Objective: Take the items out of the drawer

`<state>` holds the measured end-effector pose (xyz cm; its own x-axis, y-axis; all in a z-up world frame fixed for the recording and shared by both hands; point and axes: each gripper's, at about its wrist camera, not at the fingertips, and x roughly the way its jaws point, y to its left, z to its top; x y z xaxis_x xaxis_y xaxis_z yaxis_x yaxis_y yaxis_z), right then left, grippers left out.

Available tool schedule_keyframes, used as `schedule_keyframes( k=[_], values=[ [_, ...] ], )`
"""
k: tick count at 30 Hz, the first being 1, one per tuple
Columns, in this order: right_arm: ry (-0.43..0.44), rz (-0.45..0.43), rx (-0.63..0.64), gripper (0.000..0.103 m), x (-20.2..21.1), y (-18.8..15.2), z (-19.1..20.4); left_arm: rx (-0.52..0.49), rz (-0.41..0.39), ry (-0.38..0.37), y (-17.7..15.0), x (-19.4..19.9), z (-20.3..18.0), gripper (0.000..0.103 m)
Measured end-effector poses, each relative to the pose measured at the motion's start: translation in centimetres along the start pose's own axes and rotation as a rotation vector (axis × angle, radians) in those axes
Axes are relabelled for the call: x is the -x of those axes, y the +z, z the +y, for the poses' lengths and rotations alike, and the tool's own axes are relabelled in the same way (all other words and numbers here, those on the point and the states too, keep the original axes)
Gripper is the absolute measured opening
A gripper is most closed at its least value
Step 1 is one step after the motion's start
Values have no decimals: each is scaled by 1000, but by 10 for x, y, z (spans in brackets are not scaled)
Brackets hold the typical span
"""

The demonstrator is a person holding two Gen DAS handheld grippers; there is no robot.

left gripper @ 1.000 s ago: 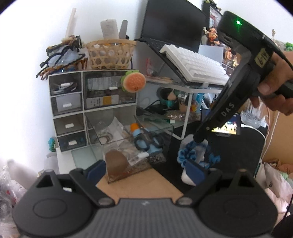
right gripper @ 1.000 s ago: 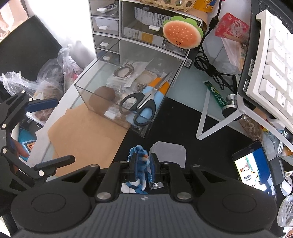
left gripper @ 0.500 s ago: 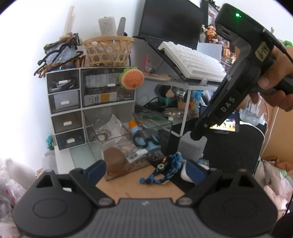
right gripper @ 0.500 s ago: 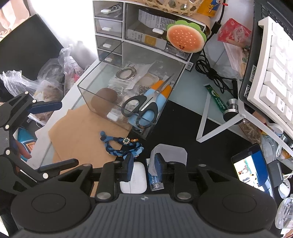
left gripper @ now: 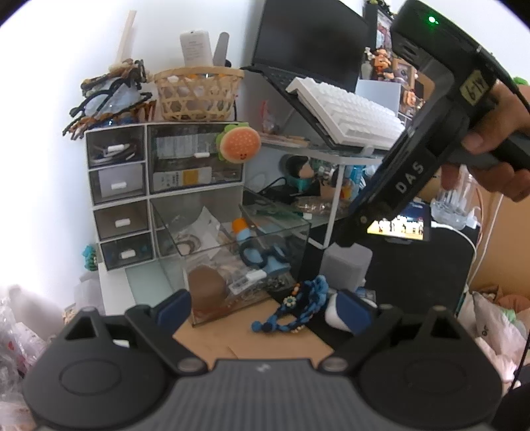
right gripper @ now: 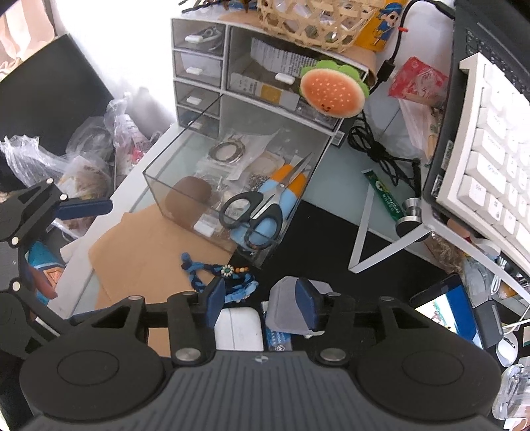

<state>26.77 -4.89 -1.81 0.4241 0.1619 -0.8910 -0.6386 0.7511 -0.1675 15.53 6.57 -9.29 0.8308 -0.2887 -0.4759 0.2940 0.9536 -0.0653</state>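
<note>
A clear drawer (right gripper: pixel 212 185) is pulled out of the white organizer (right gripper: pixel 205 76) and holds black-handled scissors (right gripper: pixel 251 212), a brown round thing (right gripper: pixel 188 195) and small bagged items. A blue braided bracelet (right gripper: pixel 225 275) lies on the brown mat just in front of the drawer; it also shows in the left wrist view (left gripper: pixel 294 311). My right gripper (right gripper: pixel 261 298) is open and empty, raised above a white case (right gripper: pixel 237 328) and a grey box (right gripper: pixel 286 305). My left gripper (left gripper: pixel 265 308) is open and empty, low before the drawer (left gripper: pixel 232 252).
A white keyboard (right gripper: pixel 490 159) sits on a laptop stand at the right. A phone (right gripper: pixel 447 305) lies on the black mat. A wicker basket (right gripper: pixel 314 20) and a burger plush (right gripper: pixel 331 89) are on the organizer. Plastic bags (right gripper: pixel 66 165) crowd the left.
My right gripper let go of the blue bracelet, opened and rose away toward the organizer. The bracelet now lies on the mat. My left gripper stayed open and barely moved.
</note>
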Motion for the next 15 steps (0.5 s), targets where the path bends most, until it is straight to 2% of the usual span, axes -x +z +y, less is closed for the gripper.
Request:
schedule_keyframes(
  k=[10,15],
  values=[
    [-41,-41,-7,53,4,2,-1,8,2,10,-1,-1,4,96],
    [-26,-44,-22,53,-2,1,-2,20,4,20,-1,-2,9,96]
  ],
)
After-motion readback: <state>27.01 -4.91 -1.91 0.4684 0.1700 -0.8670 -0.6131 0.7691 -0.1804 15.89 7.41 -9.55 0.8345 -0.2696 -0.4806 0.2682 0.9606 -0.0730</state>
